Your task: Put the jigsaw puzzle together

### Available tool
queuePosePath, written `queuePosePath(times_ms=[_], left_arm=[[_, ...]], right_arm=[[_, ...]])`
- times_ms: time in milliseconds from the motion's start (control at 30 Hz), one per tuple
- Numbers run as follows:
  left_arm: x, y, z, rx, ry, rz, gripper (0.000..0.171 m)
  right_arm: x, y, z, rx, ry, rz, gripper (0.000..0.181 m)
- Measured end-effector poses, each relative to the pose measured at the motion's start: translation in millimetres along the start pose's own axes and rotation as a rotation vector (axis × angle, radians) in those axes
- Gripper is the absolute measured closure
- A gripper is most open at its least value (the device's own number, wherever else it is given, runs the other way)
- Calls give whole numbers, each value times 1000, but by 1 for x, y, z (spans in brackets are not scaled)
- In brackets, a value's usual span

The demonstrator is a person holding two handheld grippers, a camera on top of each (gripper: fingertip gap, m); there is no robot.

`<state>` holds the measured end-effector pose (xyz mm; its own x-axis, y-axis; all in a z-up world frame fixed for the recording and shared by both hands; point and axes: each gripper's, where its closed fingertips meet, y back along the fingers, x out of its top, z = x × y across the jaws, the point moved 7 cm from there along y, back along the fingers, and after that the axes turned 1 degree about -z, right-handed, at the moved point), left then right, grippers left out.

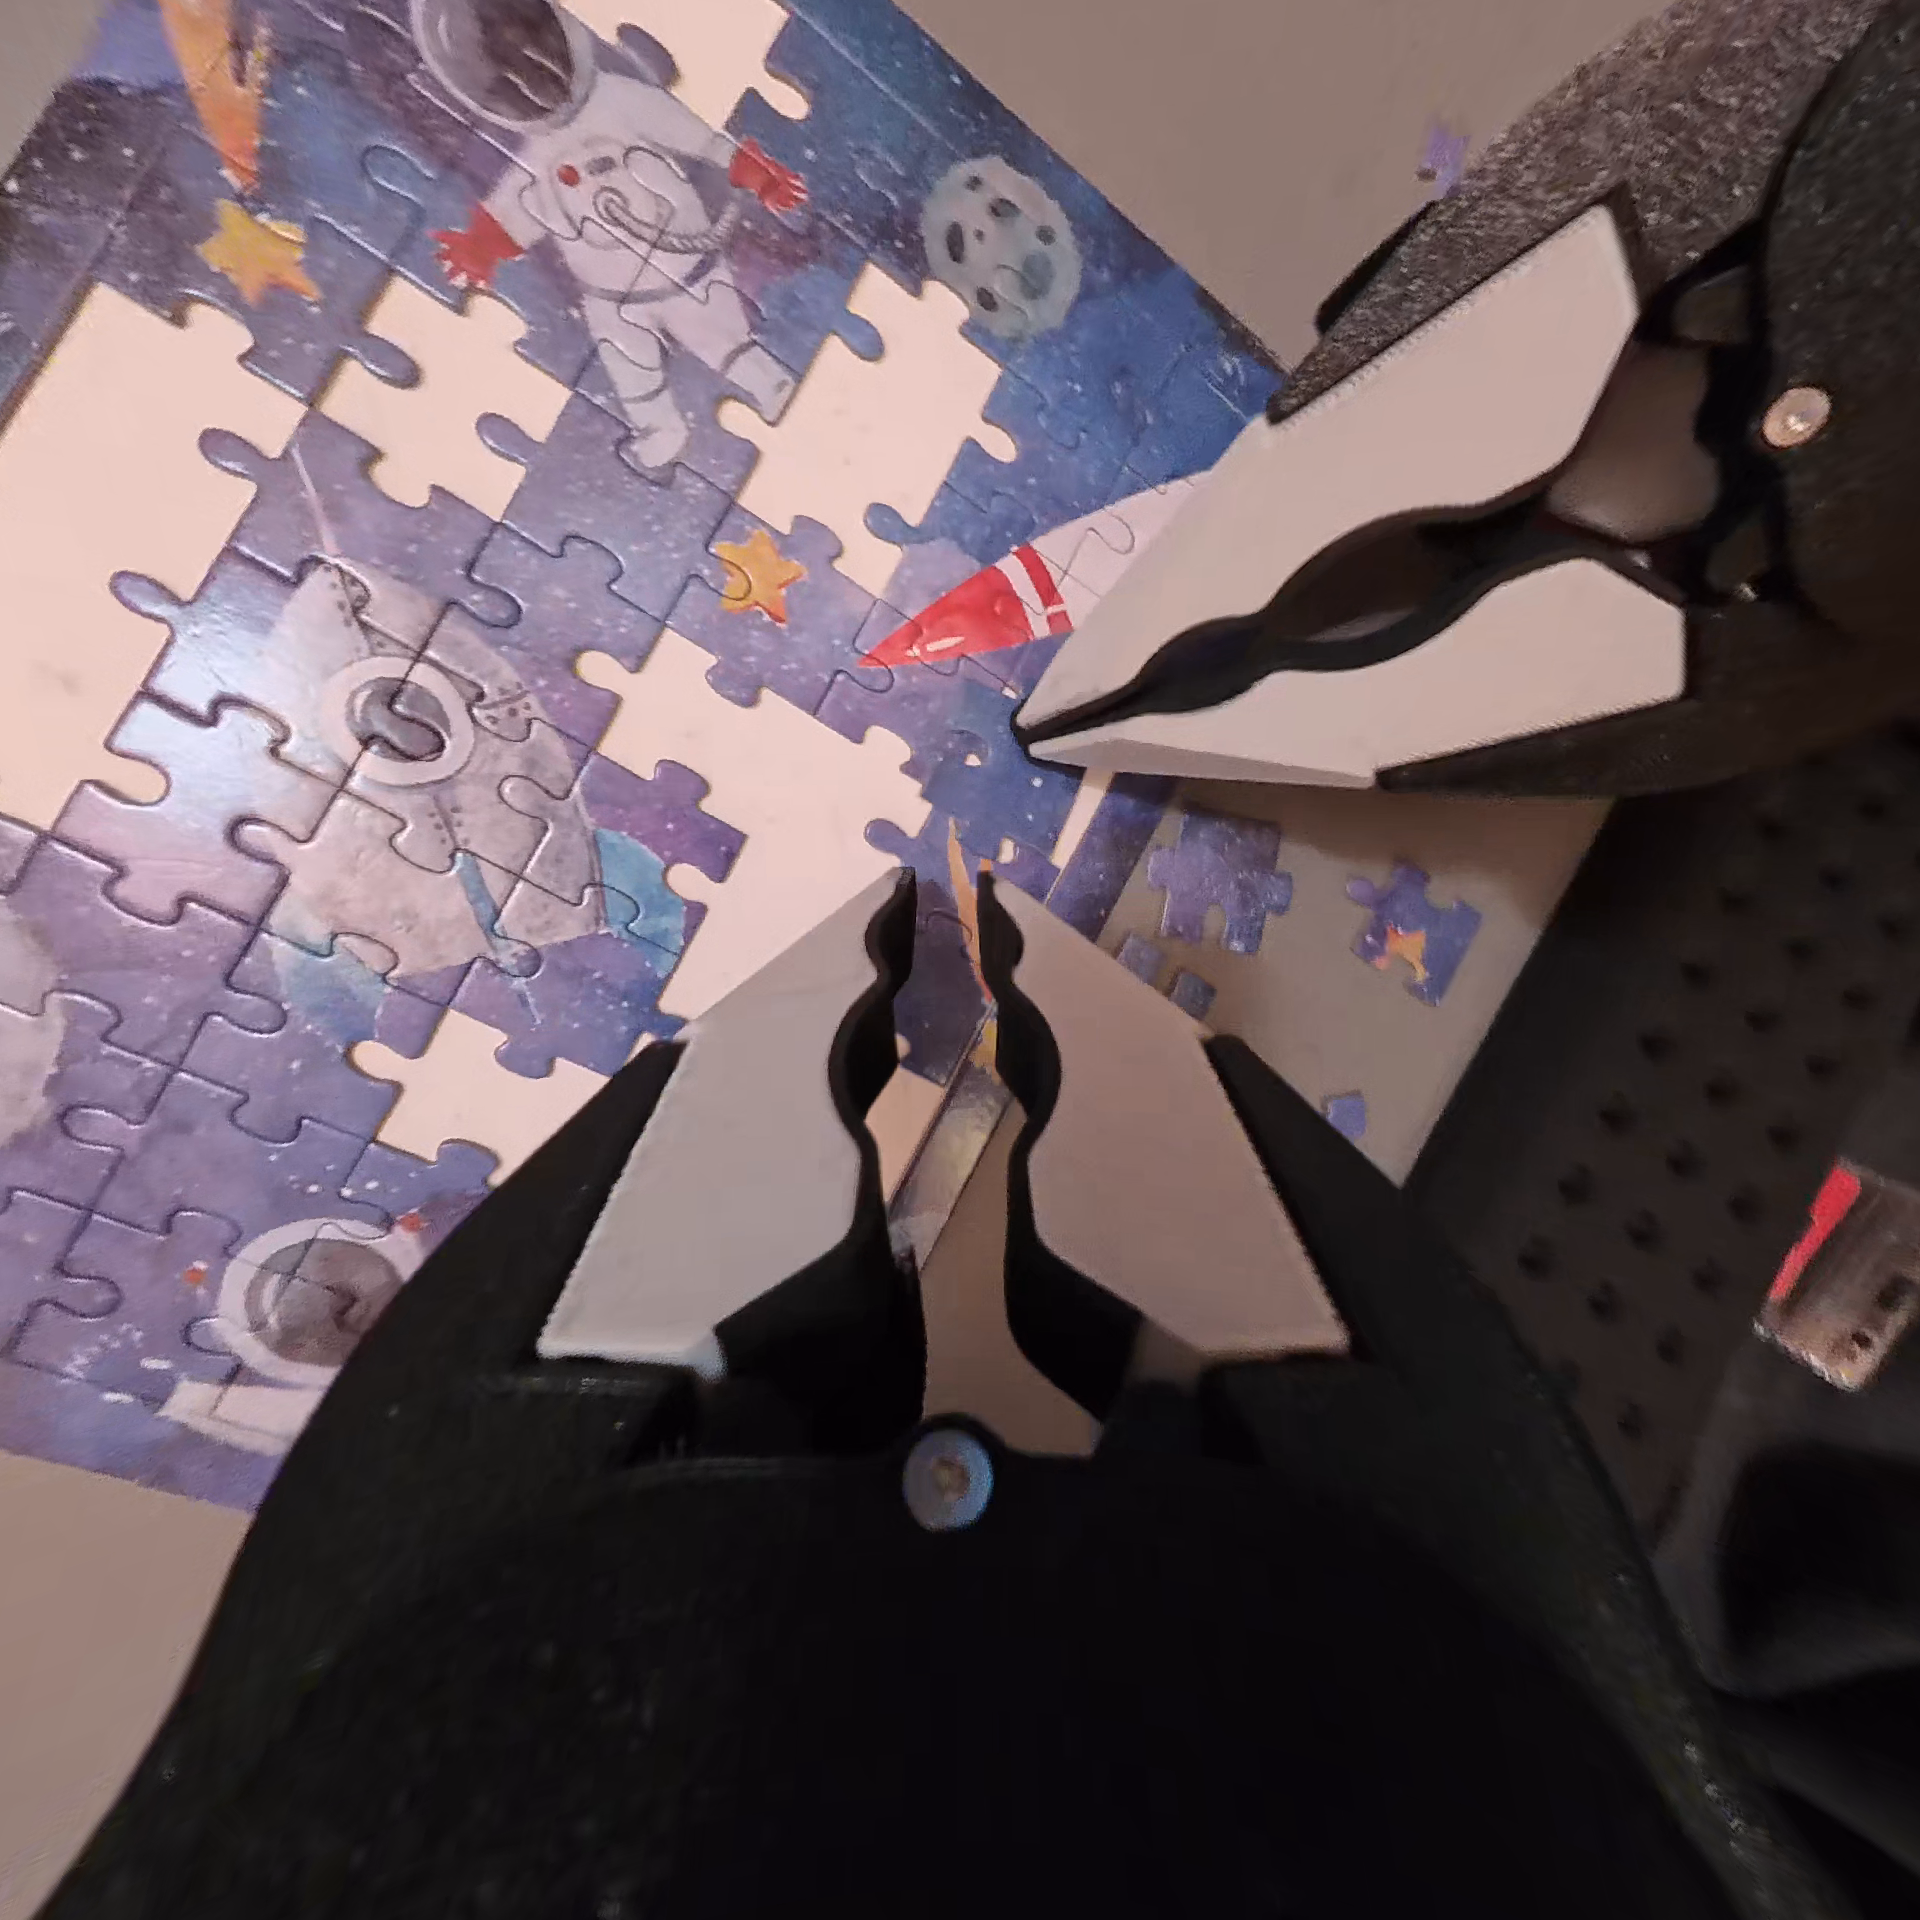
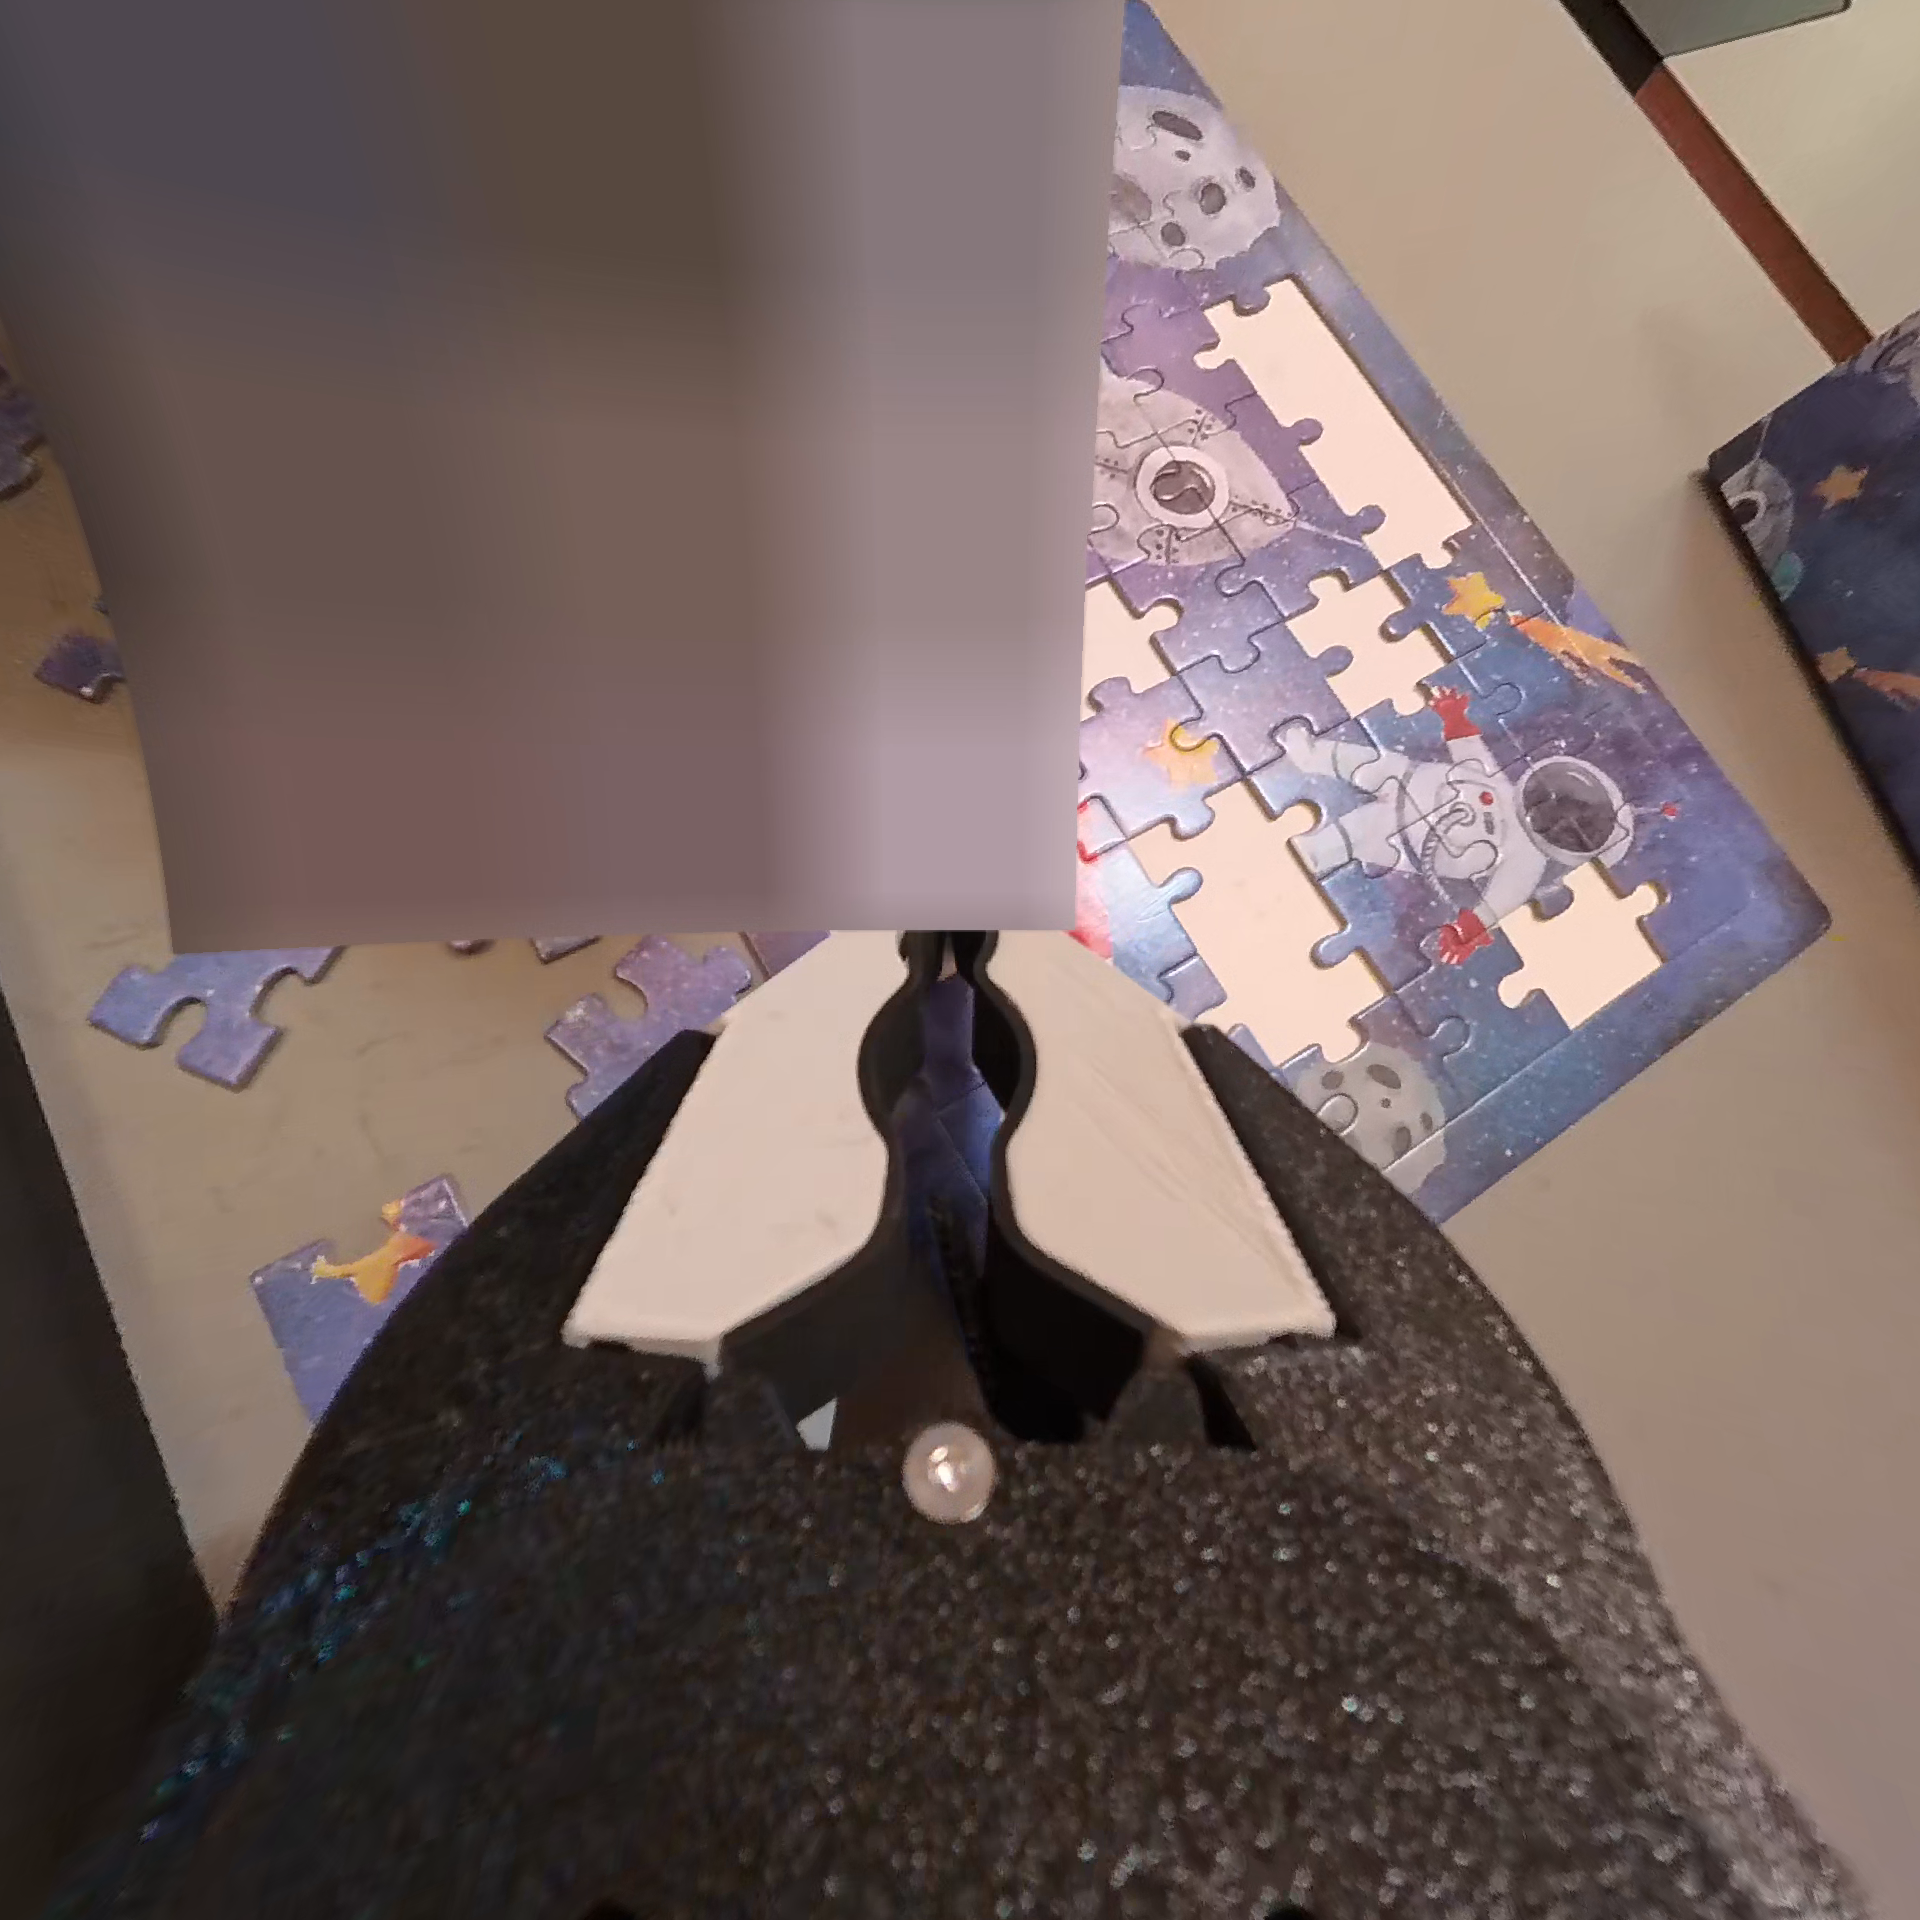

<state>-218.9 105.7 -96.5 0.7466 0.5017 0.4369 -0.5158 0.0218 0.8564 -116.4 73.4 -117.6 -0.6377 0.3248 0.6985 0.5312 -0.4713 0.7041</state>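
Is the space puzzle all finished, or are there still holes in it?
Not finished. The space puzzle still has several bare gaps among its joined pieces, and loose pieces lie on the table beside it.

Beige worktop (image 2: pixel 1455 312) under my fingers. Flat on it: the part-built space jigsaw puzzle (image 1: pixel 436 644) with blank gaps, loose pieces (image 2: pixel 197 1008) scattered beside its edge, one with an orange star (image 2: pixel 353 1288), and a dark printed box (image 2: pixel 1829 540) apart from the puzzle.

Puzzle (image 1: pixel 436 644) is showing glossy printed cardboard; table (image 2: pixel 1558 208) is appearing smooth, matt; right gripper (image 2: pixel 948 940) body is looking grainy black plastic.
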Motion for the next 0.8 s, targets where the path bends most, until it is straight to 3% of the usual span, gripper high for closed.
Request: queuePosePath(times_ms=[333, 600, 800], left_arm=[[-5, -14, 2, 116, -29, 53, 165], [-8, -14, 0, 93, -10, 82, 165], [-6, -7, 15, 31, -89, 127, 165]], right_arm=[[1, 1, -4, -9, -48, -20, 181], [2, 1, -7, -7, -174, -49, 181], [1, 1, -6, 7, -212, -43, 181]])
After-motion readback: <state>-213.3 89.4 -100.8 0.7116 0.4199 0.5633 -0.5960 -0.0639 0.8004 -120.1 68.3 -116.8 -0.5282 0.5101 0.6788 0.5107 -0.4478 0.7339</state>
